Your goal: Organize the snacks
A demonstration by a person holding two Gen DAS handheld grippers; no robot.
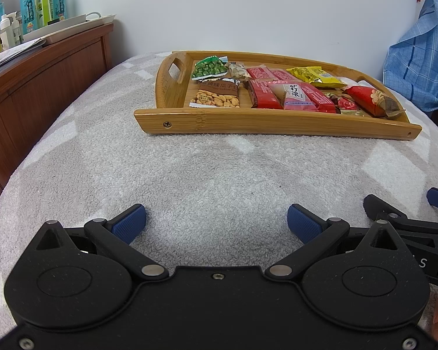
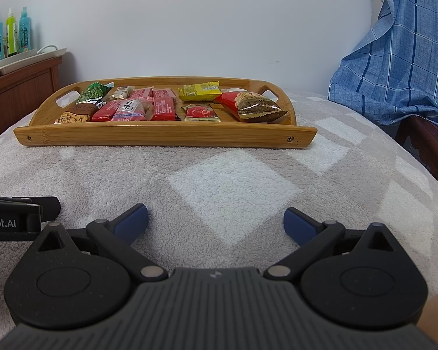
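Observation:
A bamboo tray [image 1: 248, 122] [image 2: 160, 135] lies on a grey-and-white checked blanket [image 1: 204, 180] [image 2: 233, 186], ahead of both grippers. It holds several snack packets: green peas [image 1: 208, 68] [image 2: 92, 92], orange seeds [image 1: 217, 96] [image 2: 74, 116], red bars [image 1: 262, 94] [image 2: 163, 108], a pink packet [image 1: 296, 96] [image 2: 130, 110], a yellow packet [image 1: 314, 75] [image 2: 200, 91], and a red-and-brown bag [image 1: 370, 100] [image 2: 252, 106]. My left gripper [image 1: 216, 223] is open and empty, low over the blanket. My right gripper [image 2: 216, 223] is open and empty beside it.
A wooden headboard [image 1: 43, 93] [image 2: 17, 93] runs along the left, carrying bottles [image 1: 41, 3] [image 2: 10, 33] and a white tray [image 1: 70, 27]. A blue plaid cloth [image 1: 417, 67] [image 2: 394, 58] hangs at right. A white wall stands behind.

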